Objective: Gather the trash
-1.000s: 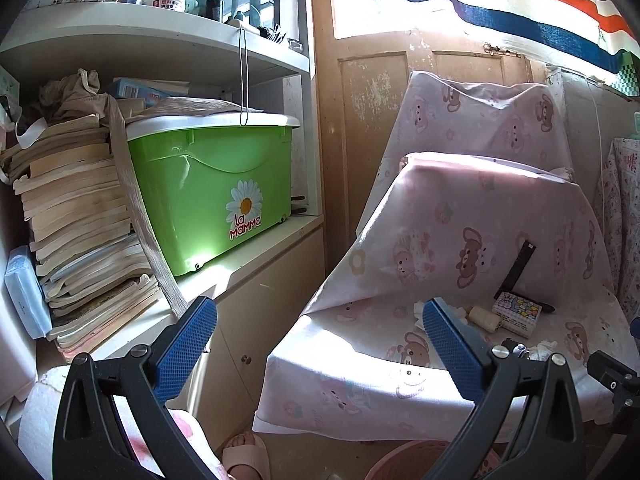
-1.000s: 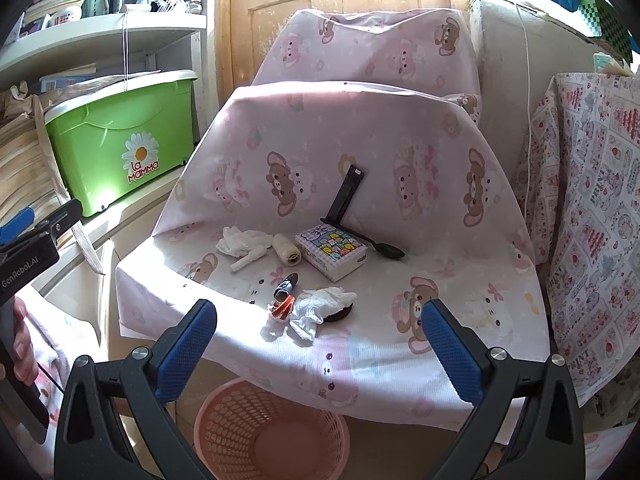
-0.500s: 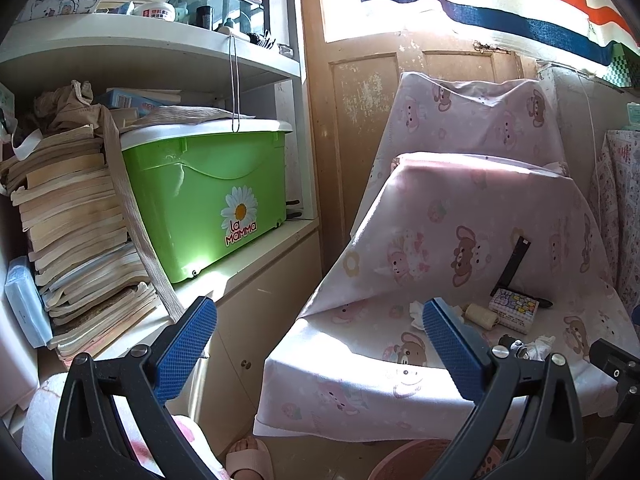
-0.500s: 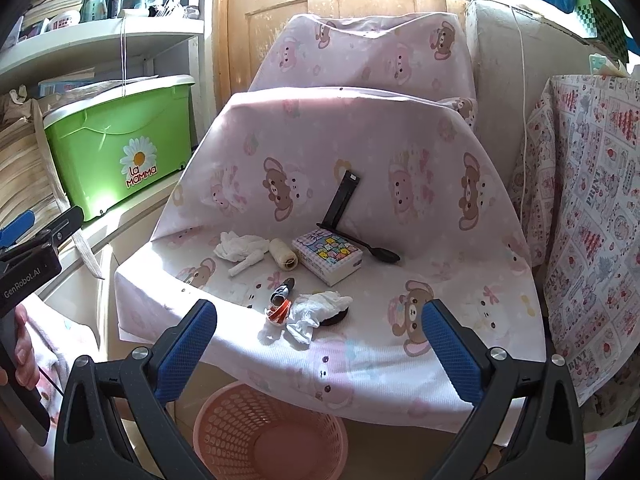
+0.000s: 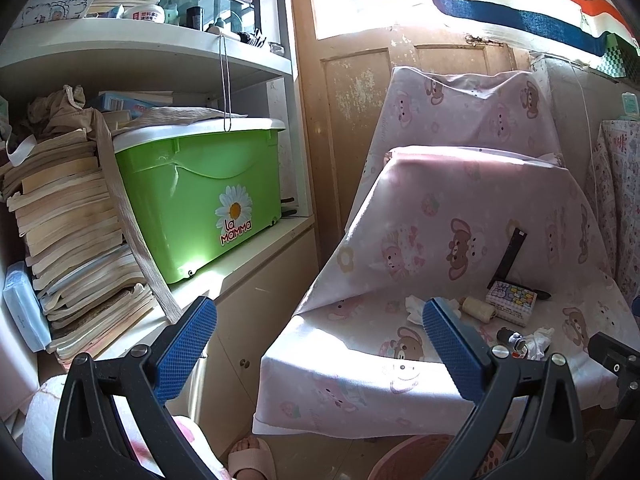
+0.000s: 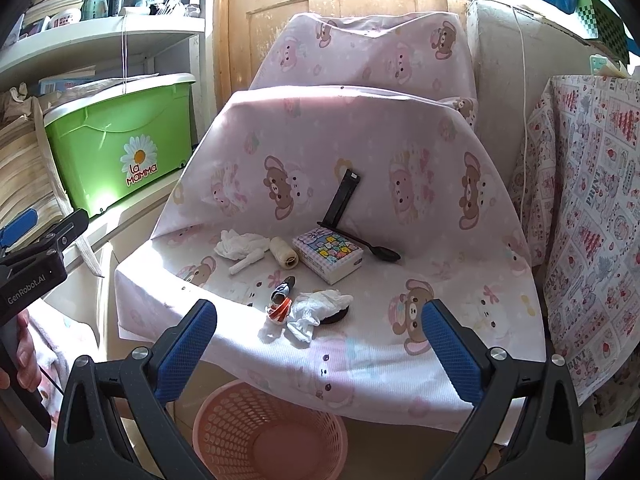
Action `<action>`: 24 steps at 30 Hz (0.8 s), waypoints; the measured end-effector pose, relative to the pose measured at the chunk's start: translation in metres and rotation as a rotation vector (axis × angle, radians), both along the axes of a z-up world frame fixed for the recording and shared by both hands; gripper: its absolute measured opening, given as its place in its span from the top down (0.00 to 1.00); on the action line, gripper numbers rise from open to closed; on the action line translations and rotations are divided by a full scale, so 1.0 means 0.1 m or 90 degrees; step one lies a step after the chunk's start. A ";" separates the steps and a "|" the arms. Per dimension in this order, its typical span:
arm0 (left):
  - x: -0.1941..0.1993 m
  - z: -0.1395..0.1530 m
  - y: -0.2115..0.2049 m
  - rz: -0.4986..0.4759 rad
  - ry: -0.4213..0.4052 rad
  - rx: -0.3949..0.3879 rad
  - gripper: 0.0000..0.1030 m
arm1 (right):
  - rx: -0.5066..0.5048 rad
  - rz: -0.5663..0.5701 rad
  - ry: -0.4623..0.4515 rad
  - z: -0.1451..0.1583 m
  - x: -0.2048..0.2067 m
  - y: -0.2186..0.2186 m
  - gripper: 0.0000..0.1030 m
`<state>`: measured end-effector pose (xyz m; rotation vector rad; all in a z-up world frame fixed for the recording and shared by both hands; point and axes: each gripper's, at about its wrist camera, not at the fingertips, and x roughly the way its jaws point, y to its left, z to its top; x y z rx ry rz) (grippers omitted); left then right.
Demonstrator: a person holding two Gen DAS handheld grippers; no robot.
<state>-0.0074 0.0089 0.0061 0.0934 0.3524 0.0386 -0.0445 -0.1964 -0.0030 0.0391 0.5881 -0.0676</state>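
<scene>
Left gripper [image 5: 319, 334] and right gripper [image 6: 318, 335] both gape, empty. Only the right wrist view shows the pink perforated plastic basket [image 6: 269, 432] whole; the left crops it. Crumpled white tissue [image 6: 318, 307] partly hides a dark round object.

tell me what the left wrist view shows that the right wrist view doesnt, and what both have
Only the left wrist view: the foot in a slipper and the blue pack beside the stacked books.
Only the right wrist view: the whole pink basket under the seat, the black spoon, the patterned cloth on the right.
Both: the green bin, tissue box, thread spool and crumpled tissues.
</scene>
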 end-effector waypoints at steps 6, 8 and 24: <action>0.00 0.00 -0.01 -0.001 0.001 0.002 0.01 | 0.003 0.000 0.000 0.00 0.00 0.00 0.00; 0.00 -0.01 -0.01 0.000 0.000 0.004 0.01 | 0.002 0.000 0.000 0.00 0.00 0.01 0.00; 0.01 -0.05 -0.05 -0.014 0.016 0.011 0.01 | -0.001 -0.001 0.020 -0.07 0.02 0.02 0.00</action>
